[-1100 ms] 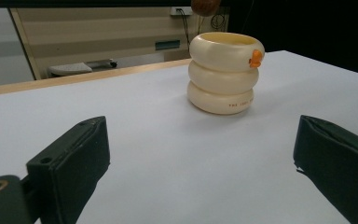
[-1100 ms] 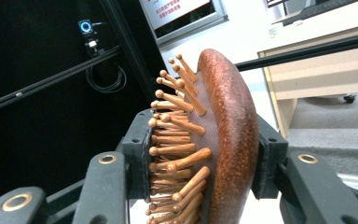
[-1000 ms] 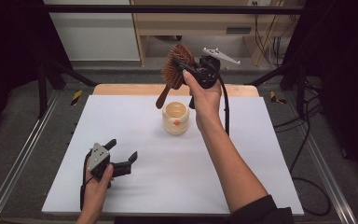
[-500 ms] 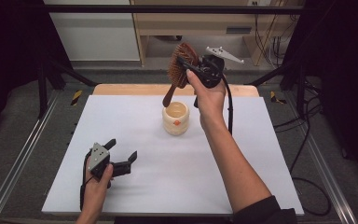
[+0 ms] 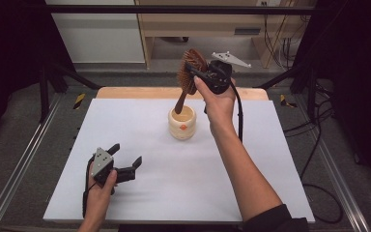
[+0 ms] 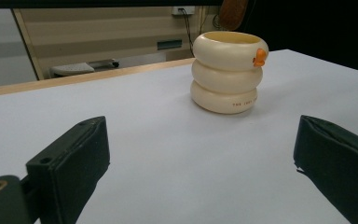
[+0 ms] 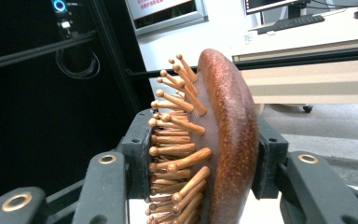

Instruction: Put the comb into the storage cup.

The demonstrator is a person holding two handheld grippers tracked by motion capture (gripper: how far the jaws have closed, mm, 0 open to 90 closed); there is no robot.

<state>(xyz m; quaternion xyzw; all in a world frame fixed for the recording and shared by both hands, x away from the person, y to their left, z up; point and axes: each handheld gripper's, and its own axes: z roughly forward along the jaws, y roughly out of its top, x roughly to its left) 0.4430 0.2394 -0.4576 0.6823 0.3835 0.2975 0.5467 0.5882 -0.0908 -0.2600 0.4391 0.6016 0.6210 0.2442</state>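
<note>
Our right gripper (image 5: 196, 77) is raised above the far part of the worktop (image 5: 183, 179), its jaws clamped on the head of a wooden hairbrush (image 5: 189, 72). In the right gripper view one pad presses the bristle pins and the other the rounded brown back of the hairbrush (image 7: 223, 140), which rises between them. From the grip the handle slants down and toward us, and its tip sits in the mouth of a cream holder (image 5: 182, 122) stacked like three rings, which stands on the worktop just below and a little to the left of the gripper. Our left gripper (image 5: 125, 166) lies well apart from all this, low on the near left of the worktop, its jaws spread wide with nothing between them. In the left gripper view they frame bare white surface, with the cream holder (image 6: 227, 70) standing ahead and to the right, an orange mark on its top ring.
</note>
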